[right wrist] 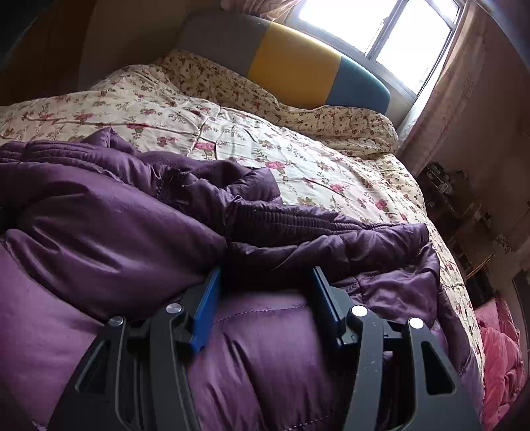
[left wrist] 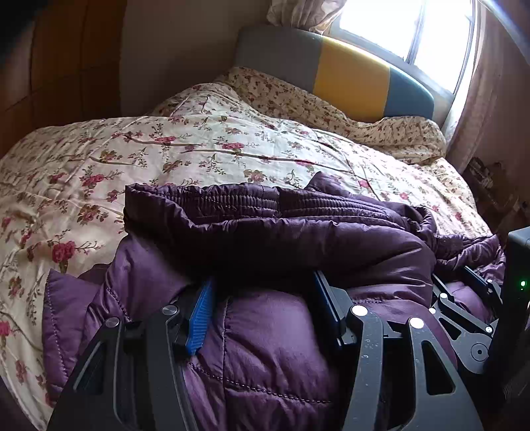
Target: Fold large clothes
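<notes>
A large purple quilted jacket (left wrist: 271,232) lies bunched on the floral bedspread (left wrist: 165,149), a thick fold turned back over its lower part. My left gripper (left wrist: 261,295) is open, its blue-padded fingers (left wrist: 200,315) pushed under that fold, resting on the quilted layer below. The other gripper shows at the right edge of the left wrist view (left wrist: 463,298). In the right wrist view the jacket (right wrist: 116,215) fills the lower left. My right gripper (right wrist: 265,285) is open too, its fingers (right wrist: 207,311) tucked under the folded edge, with the ribbed cuff or hem (right wrist: 291,215) just beyond.
The bed's headboard (left wrist: 347,79) is grey, yellow and blue, under a bright window (left wrist: 414,26). A floral pillow (left wrist: 331,109) lies at the head. A pink quilted item (right wrist: 500,364) sits off the bed's right side. Cluttered furniture (right wrist: 457,199) stands by the right wall.
</notes>
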Motion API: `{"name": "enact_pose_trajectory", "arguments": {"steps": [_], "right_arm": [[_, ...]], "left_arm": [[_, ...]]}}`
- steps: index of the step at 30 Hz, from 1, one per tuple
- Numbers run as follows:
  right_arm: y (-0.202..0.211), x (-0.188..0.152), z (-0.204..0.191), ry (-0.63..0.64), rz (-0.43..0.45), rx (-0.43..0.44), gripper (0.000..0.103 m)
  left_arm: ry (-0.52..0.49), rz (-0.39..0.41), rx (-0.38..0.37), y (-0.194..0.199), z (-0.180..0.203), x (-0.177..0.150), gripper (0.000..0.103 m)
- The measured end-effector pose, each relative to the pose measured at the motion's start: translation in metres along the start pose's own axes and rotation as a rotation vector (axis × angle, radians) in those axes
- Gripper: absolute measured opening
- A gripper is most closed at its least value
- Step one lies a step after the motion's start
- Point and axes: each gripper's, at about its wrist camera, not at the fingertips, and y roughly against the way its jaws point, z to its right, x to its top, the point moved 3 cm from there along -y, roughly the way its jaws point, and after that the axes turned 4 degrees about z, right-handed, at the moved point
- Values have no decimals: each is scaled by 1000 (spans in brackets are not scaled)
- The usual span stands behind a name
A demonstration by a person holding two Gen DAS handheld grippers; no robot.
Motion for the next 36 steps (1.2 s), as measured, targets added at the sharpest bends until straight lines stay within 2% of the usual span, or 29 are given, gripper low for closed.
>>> {"name": "enact_pose_trajectory", "arguments": {"steps": [15, 36], "right_arm": [[0, 0, 1, -10, 3, 8, 53], [1, 1, -1, -5, 1, 2, 53]], "left_arm": [[-19, 45, 30, 14, 3, 2, 57], [-9, 46, 24, 14, 2, 1, 57]]}}
